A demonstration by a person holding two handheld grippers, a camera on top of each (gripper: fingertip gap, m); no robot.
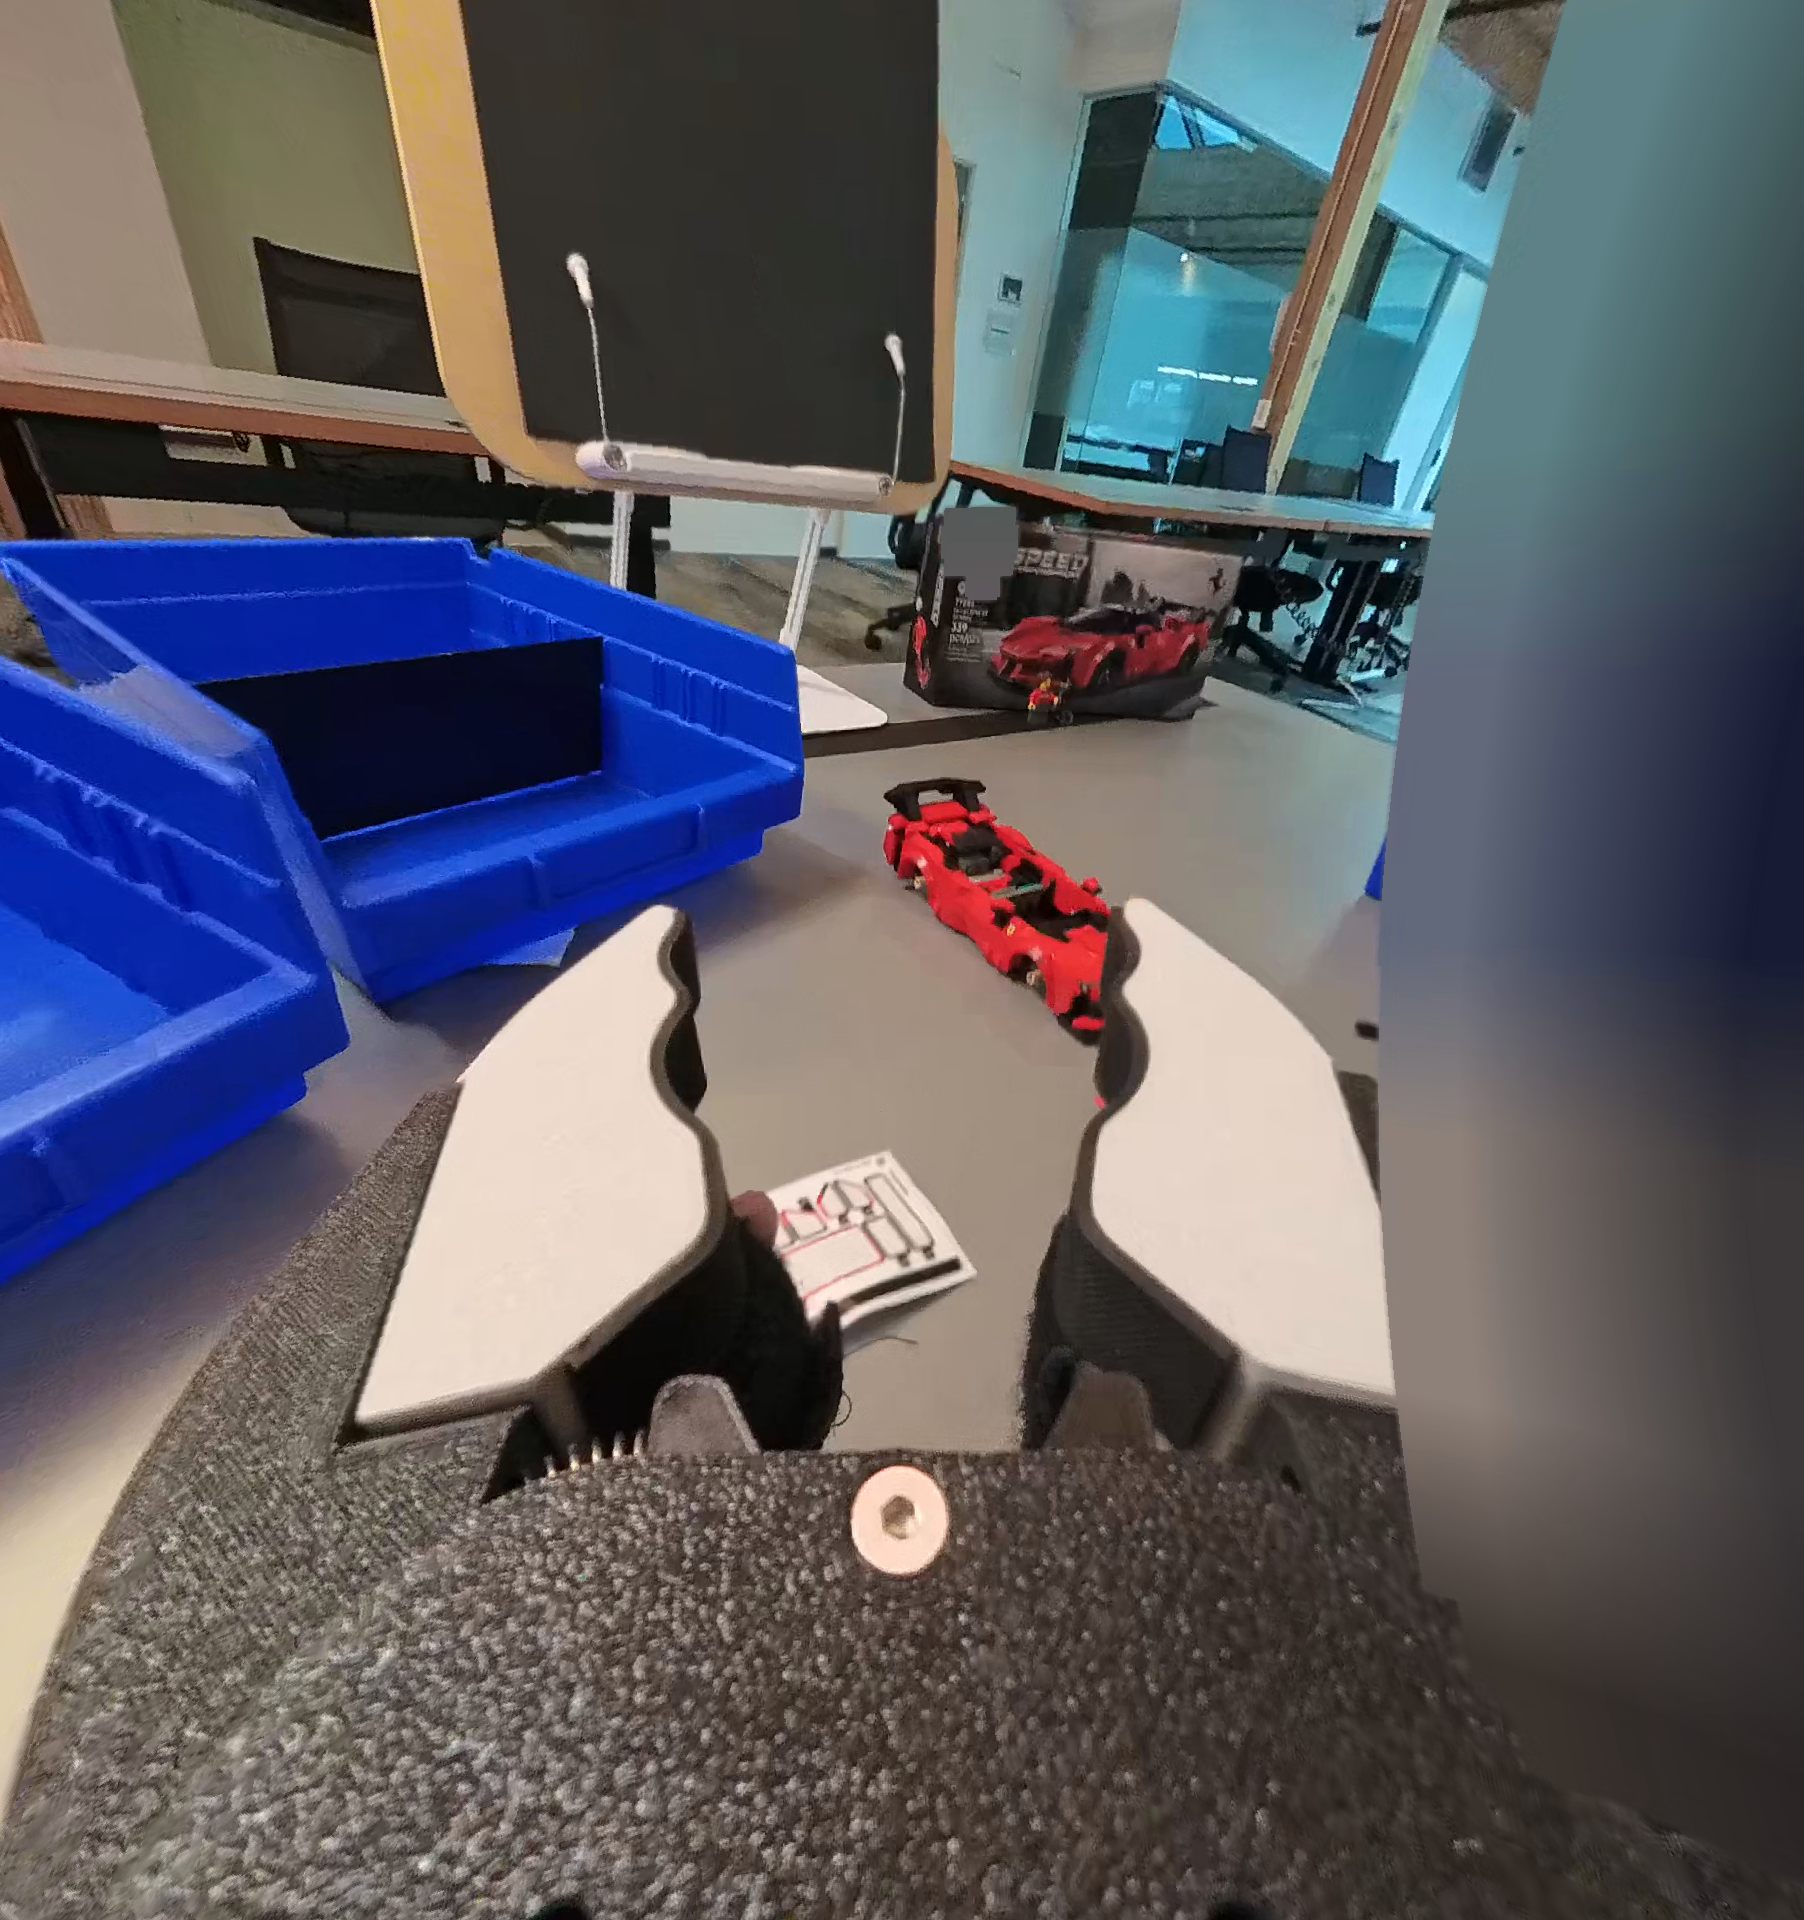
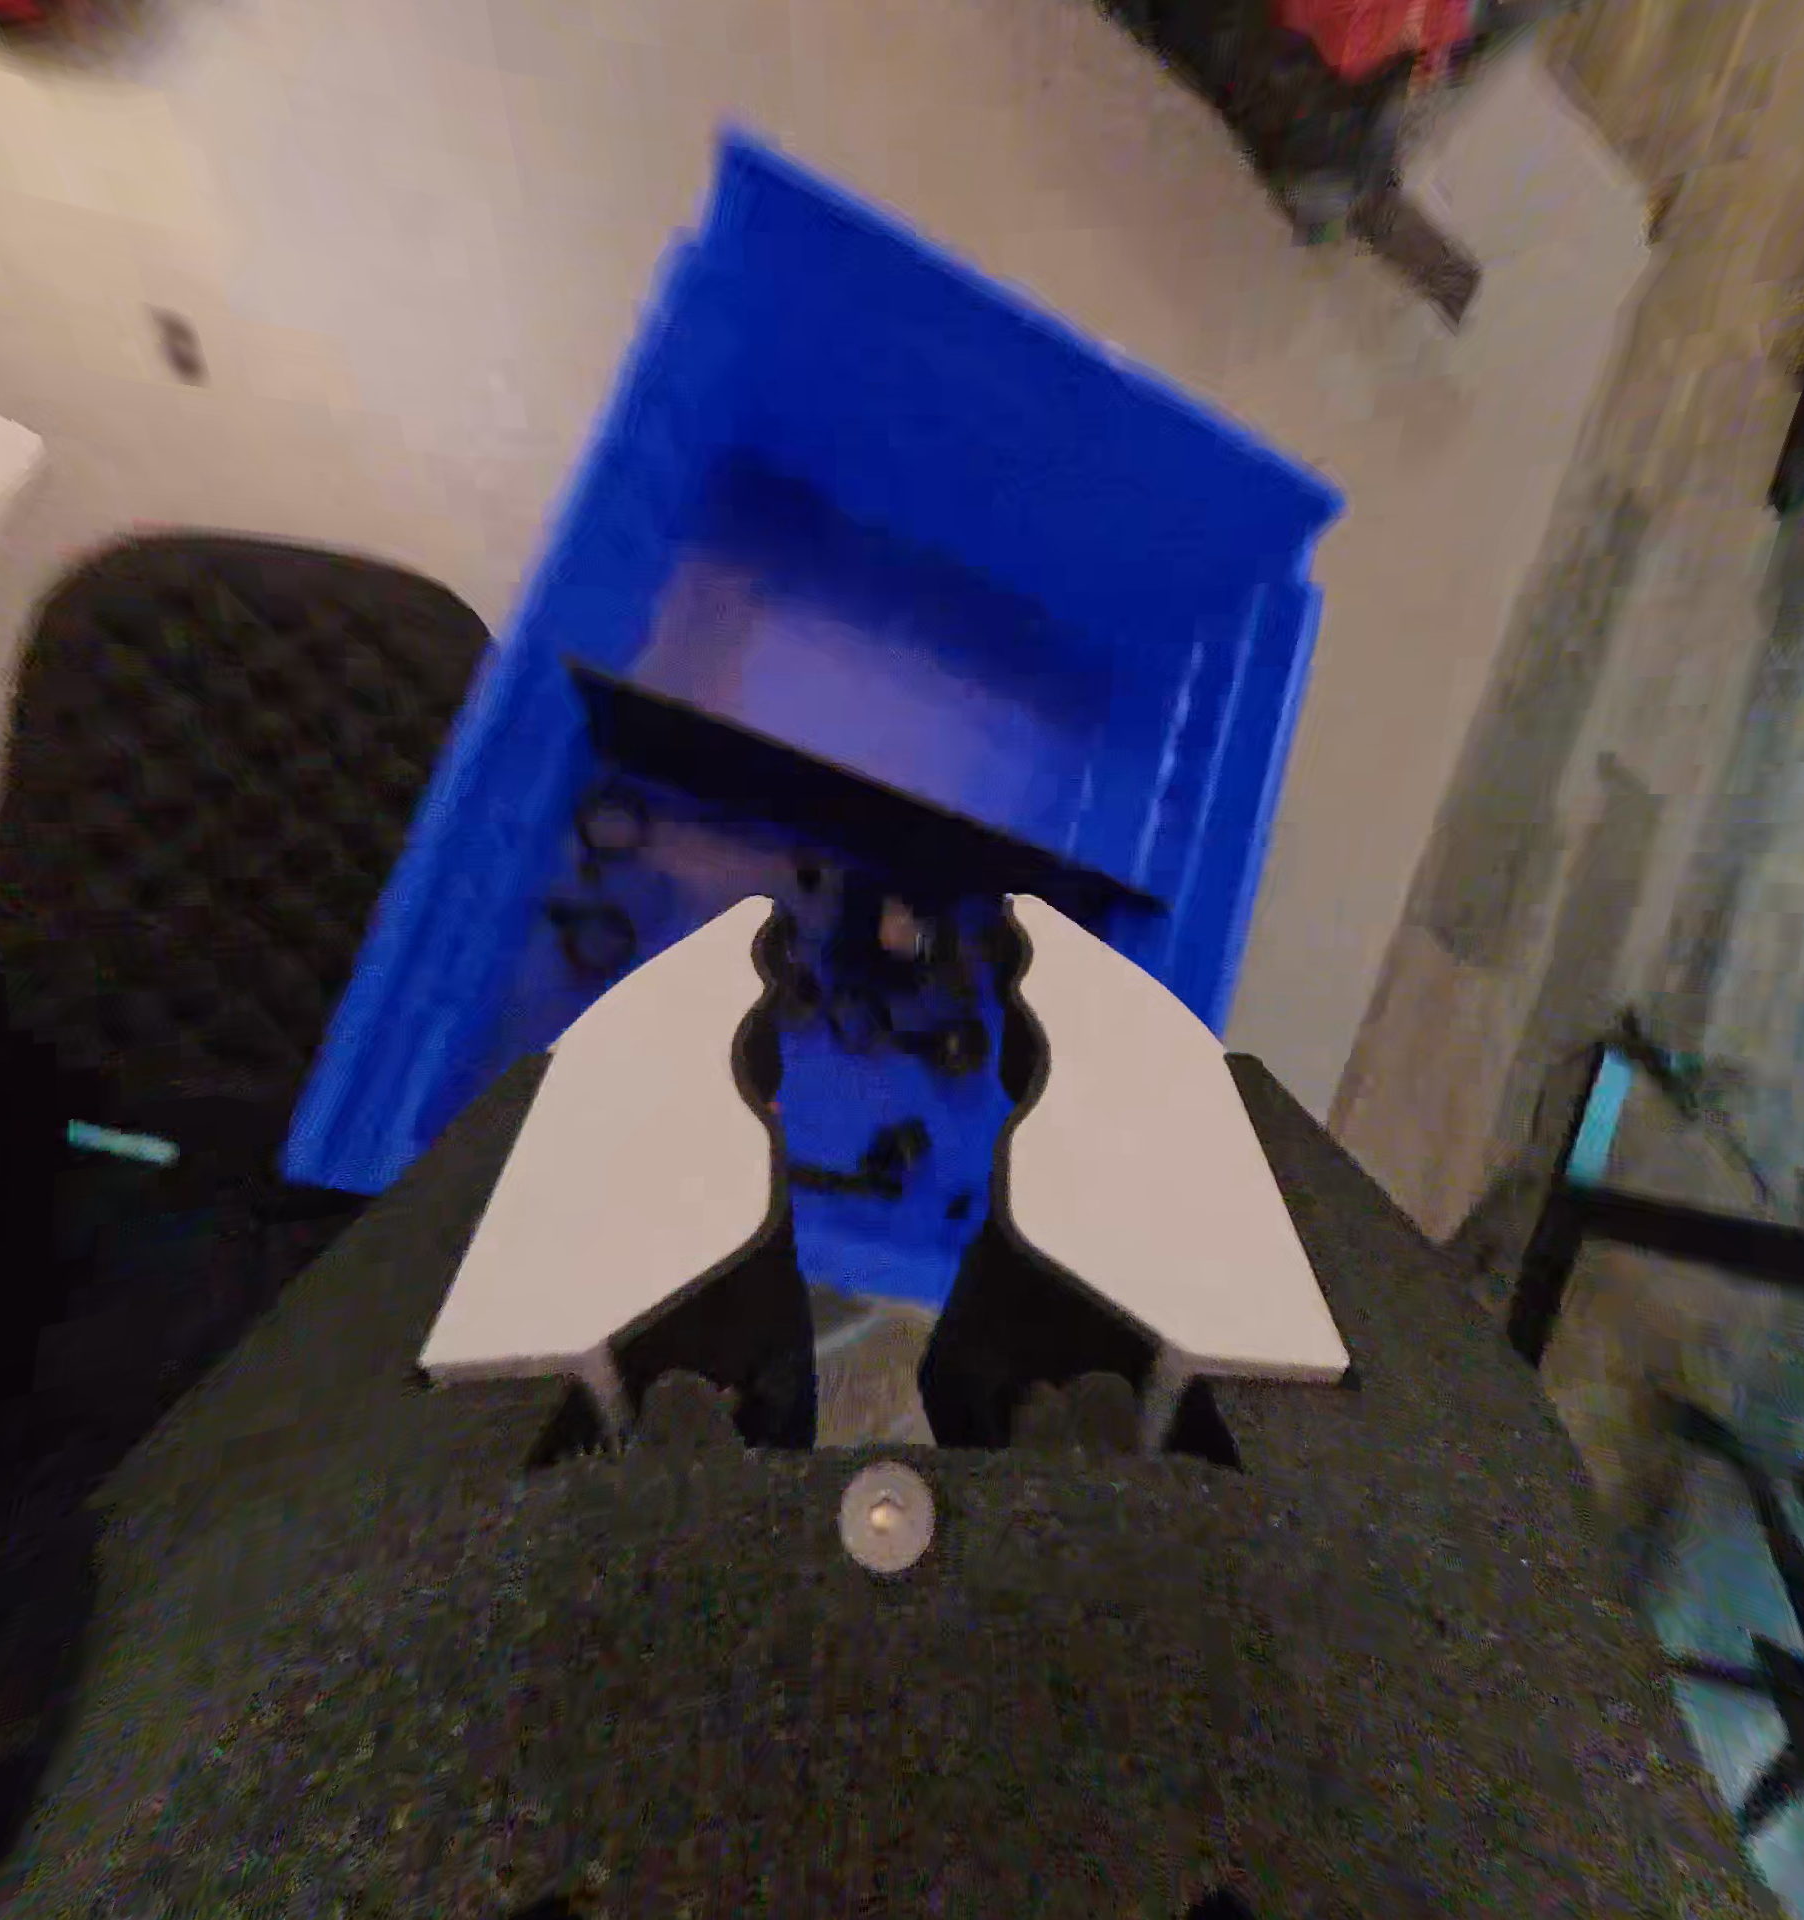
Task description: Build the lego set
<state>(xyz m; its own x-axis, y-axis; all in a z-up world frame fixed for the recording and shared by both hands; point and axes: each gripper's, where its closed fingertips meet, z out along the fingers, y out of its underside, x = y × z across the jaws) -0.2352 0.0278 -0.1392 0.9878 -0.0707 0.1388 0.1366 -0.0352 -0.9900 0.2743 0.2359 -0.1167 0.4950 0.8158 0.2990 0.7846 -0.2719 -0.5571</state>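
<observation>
The left gripper [image 1: 903,925] is held low over the grey tabletop [image 1: 877,1039], its jaws spread wide apart with nothing between them. A small white printed sticker sheet [image 1: 877,1231] is seen flat on the table between the finger bases, its near corner hidden behind the left finger. Beyond the right fingertip, the partly built red and black lego car [image 1: 1002,894] is laid on the table, its near end cut off by that finger. Two blue plastic bins [image 1: 565,831] are placed to the left. Farther back, the dark lego box [image 1: 1074,634] is stood upright.

The right wrist view is heavily blurred. The right gripper [image 2: 887,914] is held above a blue plastic bin with a black divider [image 2: 981,468], jaws apart and empty. Small black parts [image 2: 877,1143] are scattered in its near compartment; their shapes cannot be made out.
</observation>
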